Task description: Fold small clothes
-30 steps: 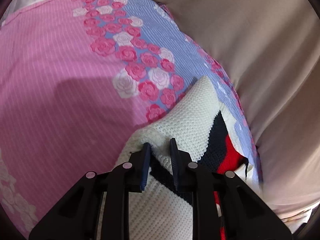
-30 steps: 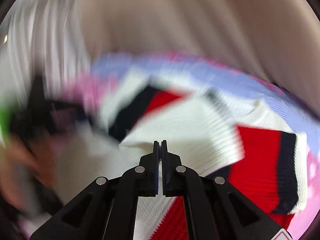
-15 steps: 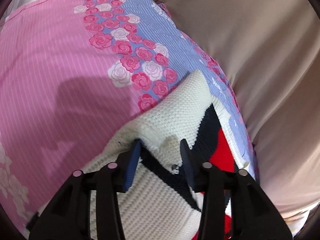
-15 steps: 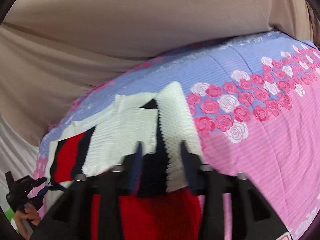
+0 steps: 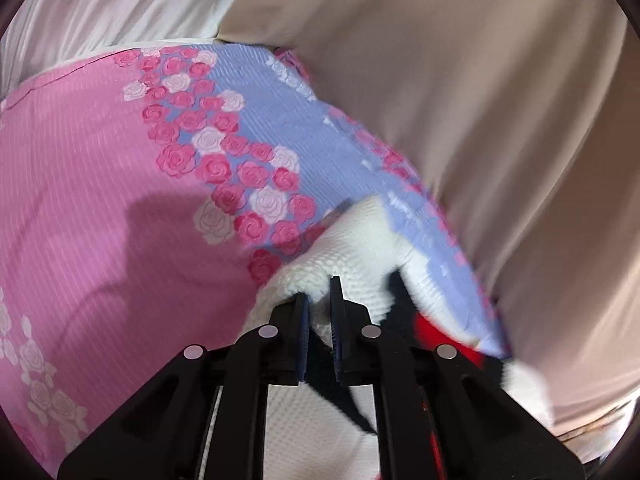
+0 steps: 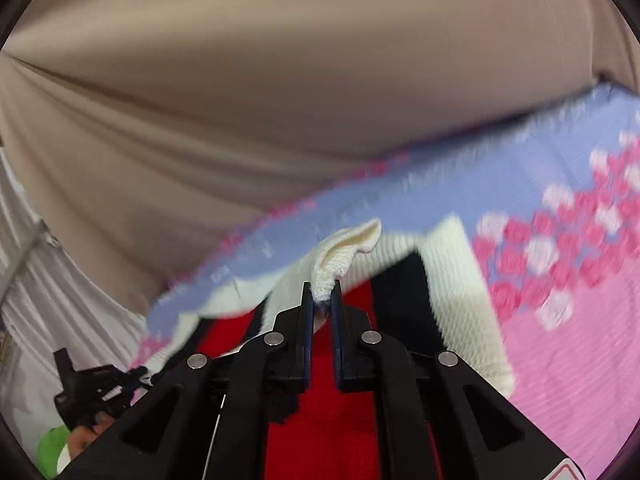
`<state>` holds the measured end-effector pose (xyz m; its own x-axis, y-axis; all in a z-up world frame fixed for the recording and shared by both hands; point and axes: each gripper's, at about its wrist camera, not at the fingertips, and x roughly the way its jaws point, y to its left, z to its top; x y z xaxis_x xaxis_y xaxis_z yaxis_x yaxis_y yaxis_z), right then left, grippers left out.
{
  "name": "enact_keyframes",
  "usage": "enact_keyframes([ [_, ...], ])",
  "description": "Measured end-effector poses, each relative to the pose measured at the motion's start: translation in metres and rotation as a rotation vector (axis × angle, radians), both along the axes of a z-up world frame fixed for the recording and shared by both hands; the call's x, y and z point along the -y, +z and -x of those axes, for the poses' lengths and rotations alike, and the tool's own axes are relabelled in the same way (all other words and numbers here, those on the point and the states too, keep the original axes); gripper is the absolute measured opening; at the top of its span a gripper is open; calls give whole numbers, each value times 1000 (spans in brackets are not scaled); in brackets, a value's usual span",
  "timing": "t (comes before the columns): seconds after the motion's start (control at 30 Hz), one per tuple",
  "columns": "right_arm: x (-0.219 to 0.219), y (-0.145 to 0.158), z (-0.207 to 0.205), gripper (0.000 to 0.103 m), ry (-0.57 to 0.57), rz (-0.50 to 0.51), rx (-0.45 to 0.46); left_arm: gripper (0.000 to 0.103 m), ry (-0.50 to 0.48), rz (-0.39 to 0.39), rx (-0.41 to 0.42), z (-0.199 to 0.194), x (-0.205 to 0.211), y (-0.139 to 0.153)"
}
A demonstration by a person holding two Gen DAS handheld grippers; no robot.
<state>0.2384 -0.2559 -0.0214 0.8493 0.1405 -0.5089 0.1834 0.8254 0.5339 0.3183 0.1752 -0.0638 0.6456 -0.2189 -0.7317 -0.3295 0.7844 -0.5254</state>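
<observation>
A small knit sweater, cream with navy and red blocks, lies on a pink and lilac rose-print sheet. In the left wrist view my left gripper (image 5: 318,298) is shut on a cream fold of the sweater (image 5: 352,248). In the right wrist view my right gripper (image 6: 321,300) is shut on a bunched cream edge of the sweater (image 6: 344,254), lifted above the red part. The left gripper (image 6: 96,388) also shows at the lower left of the right wrist view, at the sweater's far end.
The rose-print sheet (image 5: 100,200) covers the bed. Beige draped fabric (image 5: 480,100) hangs along the bed's far edge, and it also shows in the right wrist view (image 6: 280,80). White pleated cloth (image 6: 48,280) hangs at the left.
Both grippers were open over the sweater half a second ago and have now closed on cream knit. The right gripper has raised its pinched edge.
</observation>
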Motion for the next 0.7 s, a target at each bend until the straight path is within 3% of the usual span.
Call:
enact_keyframes([
  [0.03,3,1,6,7,-14,7,12,9,-8,-32,-39,-3,4,-13],
  [0.07,7,-13,2,7,-19,17,-41,9,-12,-51,-90,-6,6,-28],
  [0.1,10,-35,-6,7,-17,20,-128,9,-5,-42,-141,-7,7,-45],
  [0.17,14,-95,-26,7,-7,4,-358,9,11,-32,-112,-1,4,-45],
  [0.2,14,-98,-19,7,-9,-1,-330,9,8,-37,-92,1,3,-39],
  [0.33,10,-56,-3,7,-11,2,-162,9,16,-27,-103,0,1,-43],
  [0.4,10,-67,-7,8,-9,21,-195,9,16,-35,-107,0,2,-49],
  [0.47,9,-99,-17,7,16,42,-343,11,8,-39,-96,4,3,-46],
  [0.53,9,-93,-7,9,8,24,-309,13,-8,23,-90,10,-1,-42],
  [0.6,6,-72,4,17,3,15,-259,18,-14,77,-101,22,-5,-36],
  [0.7,-9,-41,24,18,-27,136,-210,19,-44,63,-44,43,0,-15],
])
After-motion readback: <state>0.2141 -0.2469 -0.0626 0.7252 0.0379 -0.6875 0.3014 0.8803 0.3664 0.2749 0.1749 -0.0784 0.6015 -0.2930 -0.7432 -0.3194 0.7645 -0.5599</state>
